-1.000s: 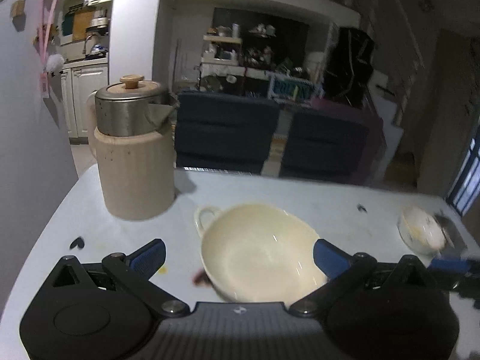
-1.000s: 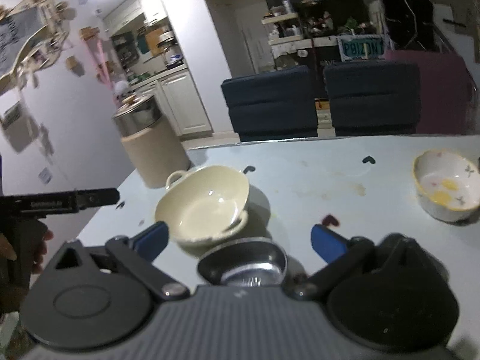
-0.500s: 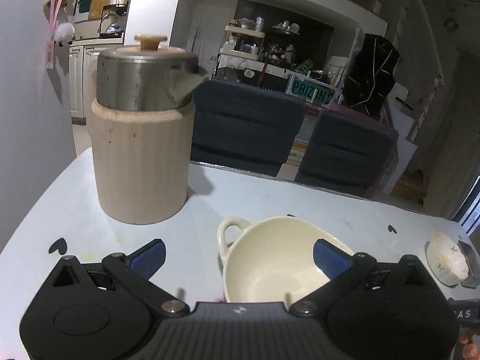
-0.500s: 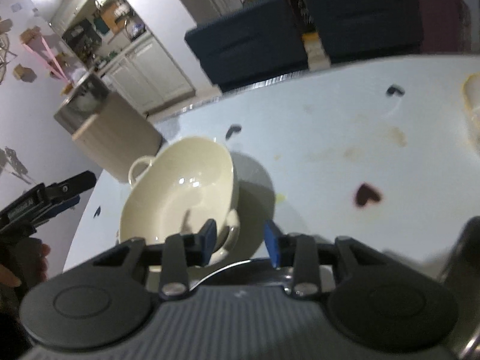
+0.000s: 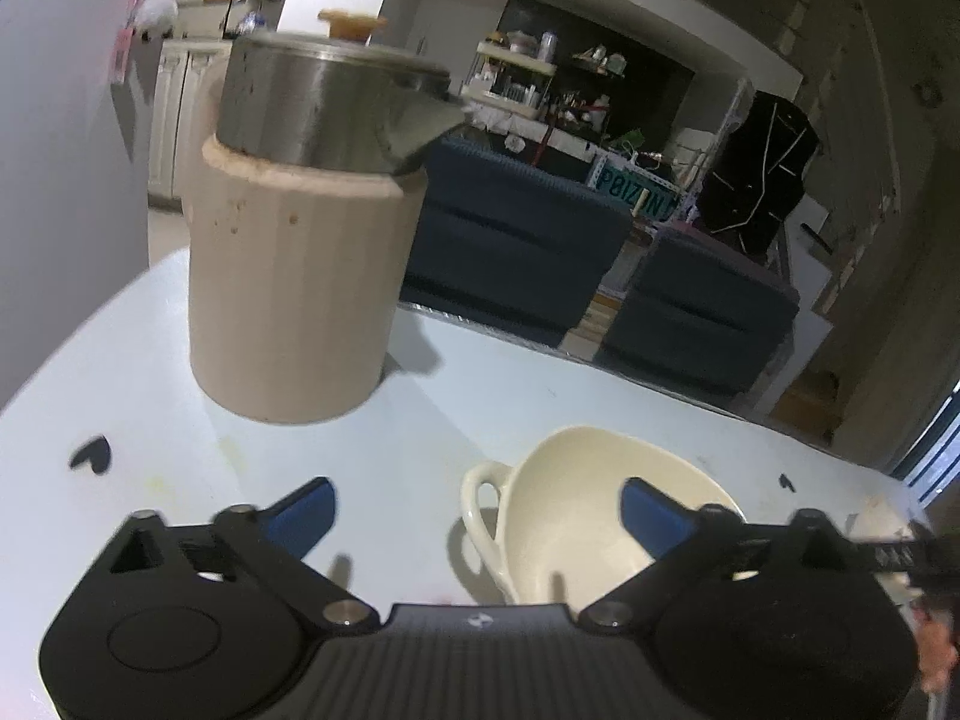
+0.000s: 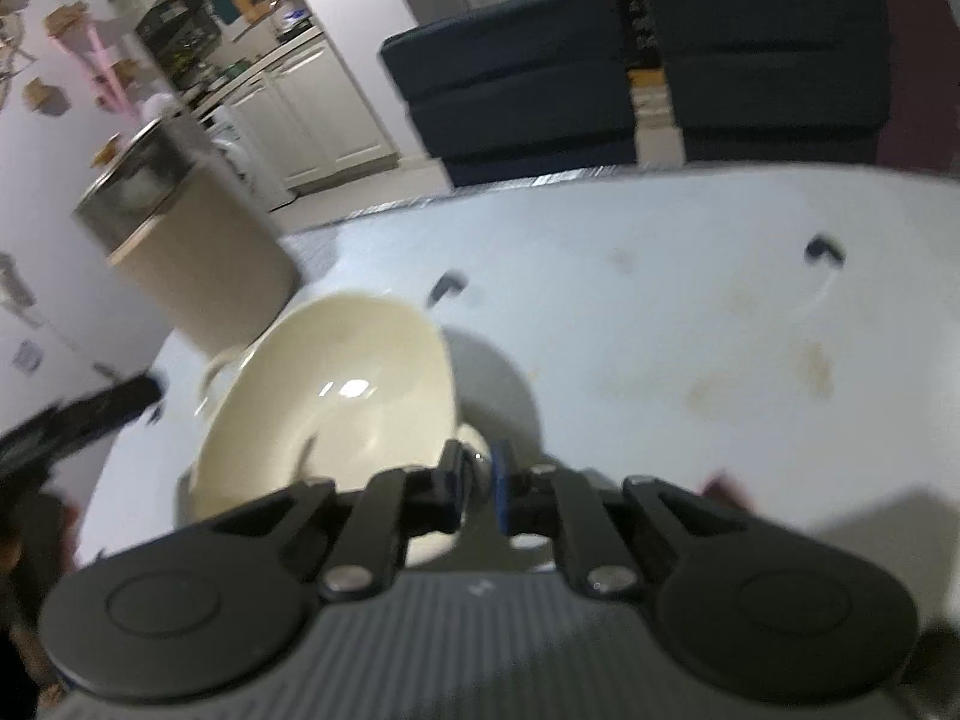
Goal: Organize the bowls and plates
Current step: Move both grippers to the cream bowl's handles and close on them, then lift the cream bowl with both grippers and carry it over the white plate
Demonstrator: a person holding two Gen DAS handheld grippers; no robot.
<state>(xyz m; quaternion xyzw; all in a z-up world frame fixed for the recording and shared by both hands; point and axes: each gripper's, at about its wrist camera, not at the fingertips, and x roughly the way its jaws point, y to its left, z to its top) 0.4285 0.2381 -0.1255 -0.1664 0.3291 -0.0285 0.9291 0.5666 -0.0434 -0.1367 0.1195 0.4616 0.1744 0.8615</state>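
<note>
A cream two-handled bowl sits on the pale table, tilted up on its right side. My right gripper is shut on the bowl's near right handle. In the left wrist view the same cream bowl lies just ahead of my left gripper, which is open and empty, its blue fingertips wide apart above the table. The right gripper's black body shows at the far right edge of that view.
A tall beige canister with a steel kettle top stands at the table's back left. Two dark blue chairs stand beyond the far table edge. A small patterned bowl is partly hidden at the right. Stains mark the table.
My right gripper has closed from open onto the cream bowl's handle and tilted the bowl up. My left gripper moved left and nearer to the canister.
</note>
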